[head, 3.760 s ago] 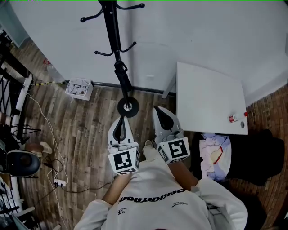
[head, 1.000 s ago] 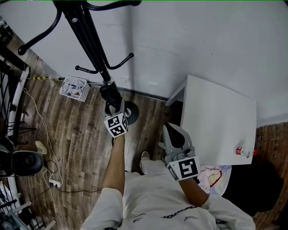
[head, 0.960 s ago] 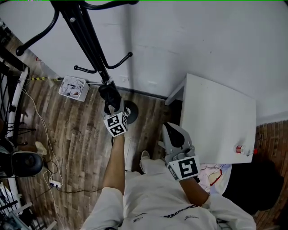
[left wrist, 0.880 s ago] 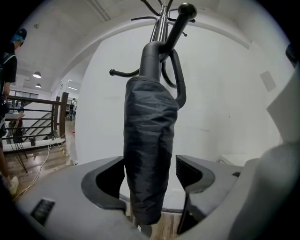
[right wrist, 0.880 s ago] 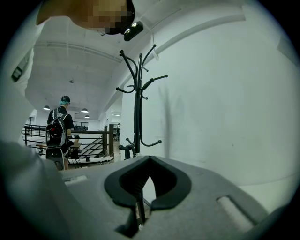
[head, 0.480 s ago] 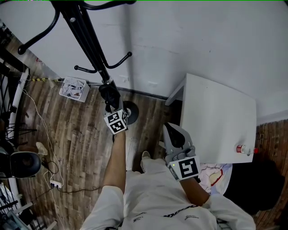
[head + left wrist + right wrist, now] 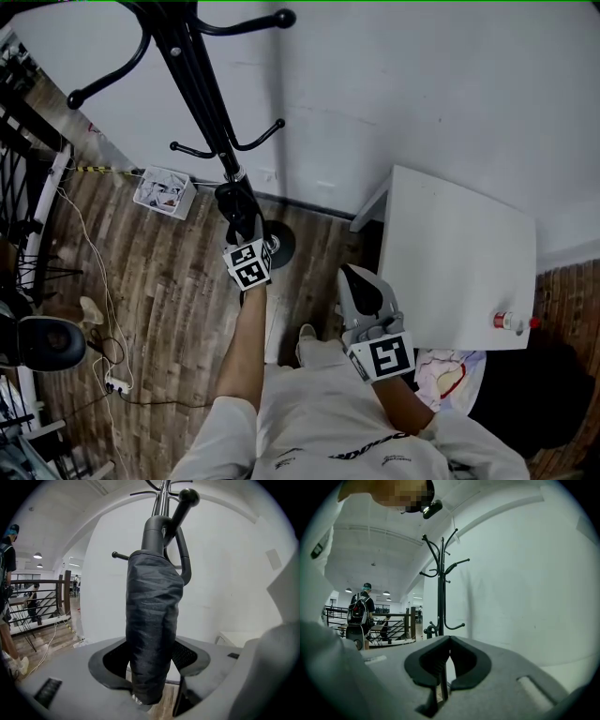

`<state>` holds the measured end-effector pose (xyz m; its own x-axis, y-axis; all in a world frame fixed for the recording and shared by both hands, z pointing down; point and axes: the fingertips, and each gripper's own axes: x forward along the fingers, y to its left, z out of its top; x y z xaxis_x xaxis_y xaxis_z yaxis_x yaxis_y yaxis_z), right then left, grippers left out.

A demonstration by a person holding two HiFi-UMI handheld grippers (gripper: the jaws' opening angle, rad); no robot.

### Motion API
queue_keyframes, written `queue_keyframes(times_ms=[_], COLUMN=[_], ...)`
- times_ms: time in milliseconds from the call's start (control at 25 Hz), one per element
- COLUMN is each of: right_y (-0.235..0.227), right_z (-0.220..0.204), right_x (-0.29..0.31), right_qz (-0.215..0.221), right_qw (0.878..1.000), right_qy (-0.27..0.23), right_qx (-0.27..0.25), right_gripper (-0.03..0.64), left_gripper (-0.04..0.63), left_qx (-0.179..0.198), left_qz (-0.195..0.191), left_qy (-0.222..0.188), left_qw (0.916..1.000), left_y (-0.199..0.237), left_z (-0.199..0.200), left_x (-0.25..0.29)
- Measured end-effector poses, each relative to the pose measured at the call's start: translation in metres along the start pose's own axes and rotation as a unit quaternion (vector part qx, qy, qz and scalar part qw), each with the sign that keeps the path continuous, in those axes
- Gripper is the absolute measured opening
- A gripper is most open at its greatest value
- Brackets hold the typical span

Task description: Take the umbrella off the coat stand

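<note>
A black coat stand [image 7: 202,84] rises against the white wall, and it also shows in the right gripper view [image 7: 441,588]. A folded dark umbrella [image 7: 236,204] hangs by its curved handle from a low hook of the stand. In the left gripper view the umbrella [image 7: 152,630] fills the gap between the jaws. My left gripper [image 7: 242,234] has just been closing and is shut on the umbrella's lower part [image 7: 152,667]. My right gripper [image 7: 357,278] hangs lower beside the table, shut with nothing in it [image 7: 449,641].
A white table [image 7: 459,253] stands at the right, with a small red-capped bottle [image 7: 511,322] near its edge. A white basket [image 7: 167,190], cables [image 7: 103,281] and a black chair [image 7: 42,342] are on the wooden floor at the left. A person with a backpack [image 7: 361,611] stands far off.
Since the oldest frame my left gripper has gone from beside the right one up to the umbrella. Over the last second both grippers stay nearly in place; the head view has shifted slightly.
</note>
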<state>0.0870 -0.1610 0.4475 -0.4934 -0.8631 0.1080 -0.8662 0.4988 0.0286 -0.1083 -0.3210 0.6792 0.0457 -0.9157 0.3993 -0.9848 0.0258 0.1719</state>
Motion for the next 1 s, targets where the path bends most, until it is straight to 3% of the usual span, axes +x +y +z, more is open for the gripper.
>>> queue_keyframes(times_ms=[560,1000], right_y=[0.0,0.034], right_z=[0.033,0.048], right_x=[-0.022,-0.037], right_qz=[-0.008,0.006], right_qw=[0.998,0.998], right_qy=[-0.054,-0.062], right_qx=[0.019,0.024], right_gripper=[-0.002,-0.002], left_gripper=[0.249,0.249], left_qx=[0.021,0.04], left_qz=[-0.006,-0.022], left_qy=[0.006,0.006], left_qw=[0.9997,0.999], left_y=[-0.008,-0.016], left_z=[0.022,0.038], left_x=[-0.058,-0.107])
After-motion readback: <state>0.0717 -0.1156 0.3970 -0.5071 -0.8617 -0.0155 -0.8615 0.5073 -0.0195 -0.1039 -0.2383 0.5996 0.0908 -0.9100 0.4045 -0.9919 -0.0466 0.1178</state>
